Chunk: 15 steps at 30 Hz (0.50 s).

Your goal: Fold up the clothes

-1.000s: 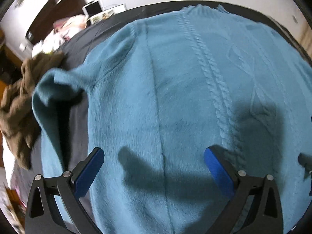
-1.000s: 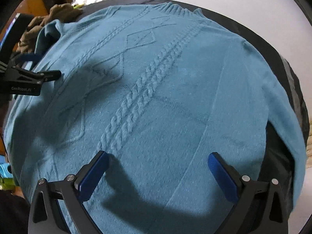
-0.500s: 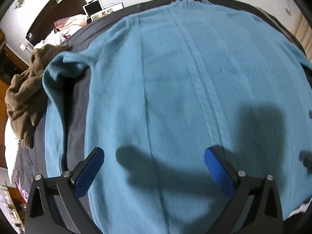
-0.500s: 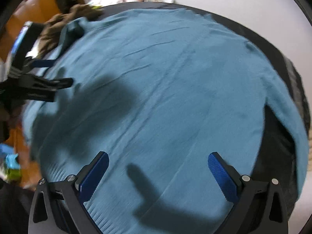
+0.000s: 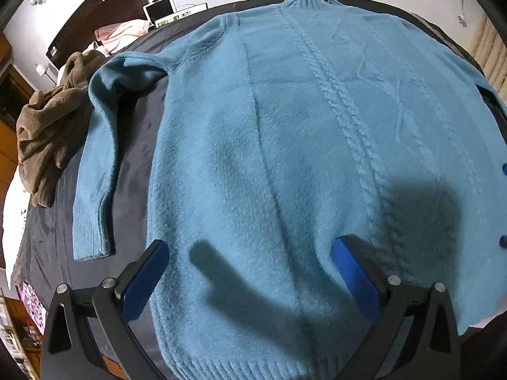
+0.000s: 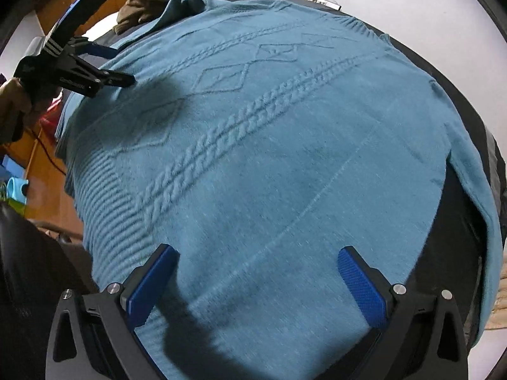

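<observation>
A teal cable-knit sweater lies spread flat, front up, on a dark sheet, collar at the far end. Its left sleeve bends down beside the body; the right sleeve hangs along the right edge. My left gripper hovers open above the hem area, nothing between its blue pads. My right gripper is also open above the sweater's lower right part. In the right wrist view the left gripper shows at the upper left, held by a hand, over the sweater's left side.
A crumpled brown garment lies left of the sweater on the dark sheet. Pink and white cloth and a small white device sit at the far end by a dark headboard. An orange wooden floor lies left of the bed.
Both grippers have pulled back and up from the sweater, so more of it and its hem shows. They stayed open. The sweater lies as before.
</observation>
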### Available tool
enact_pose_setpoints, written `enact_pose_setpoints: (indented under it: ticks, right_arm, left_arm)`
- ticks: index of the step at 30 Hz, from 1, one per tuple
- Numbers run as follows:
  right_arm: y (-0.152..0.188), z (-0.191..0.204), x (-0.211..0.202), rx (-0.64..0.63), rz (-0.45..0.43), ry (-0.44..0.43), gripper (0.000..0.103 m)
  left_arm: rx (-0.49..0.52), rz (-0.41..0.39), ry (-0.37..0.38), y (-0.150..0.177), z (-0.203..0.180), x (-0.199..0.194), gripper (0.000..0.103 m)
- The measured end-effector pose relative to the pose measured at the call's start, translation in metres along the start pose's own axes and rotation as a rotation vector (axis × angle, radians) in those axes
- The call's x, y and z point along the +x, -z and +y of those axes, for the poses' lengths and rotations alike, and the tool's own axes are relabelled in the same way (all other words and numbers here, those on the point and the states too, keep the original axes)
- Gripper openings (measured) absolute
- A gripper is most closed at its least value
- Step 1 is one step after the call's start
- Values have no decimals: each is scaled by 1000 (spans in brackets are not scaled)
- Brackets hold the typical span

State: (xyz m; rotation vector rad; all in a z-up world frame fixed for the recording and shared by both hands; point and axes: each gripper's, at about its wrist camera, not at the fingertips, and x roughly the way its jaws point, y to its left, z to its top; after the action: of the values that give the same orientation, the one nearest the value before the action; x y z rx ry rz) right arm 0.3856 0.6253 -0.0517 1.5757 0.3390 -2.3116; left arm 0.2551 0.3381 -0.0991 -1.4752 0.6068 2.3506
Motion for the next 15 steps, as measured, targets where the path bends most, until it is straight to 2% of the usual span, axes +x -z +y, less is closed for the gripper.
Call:
enact_pose_setpoints:
  ticks: [5, 8, 12, 14, 15]
  right_arm:
    - [4, -11, 1, 10, -10, 3, 103]
    - [-3, -15, 3, 63, 48, 37, 103]
    - [-10, -8, -13, 88, -33, 42, 103]
    - [0, -8, -11, 109, -34, 28, 103]
    - [2, -7, -2, 114, -4, 31, 103]
  left_arm:
    - [-39, 18, -23, 2, 1, -2, 103]
    - [-52, 39, -56, -5, -5, -6, 103]
    - [-28, 24, -59, -11, -30, -15, 103]
    - [-24, 36, -56, -11, -43, -13, 103]
    - [-28, 39, -57, -9, -49, -15, 103]
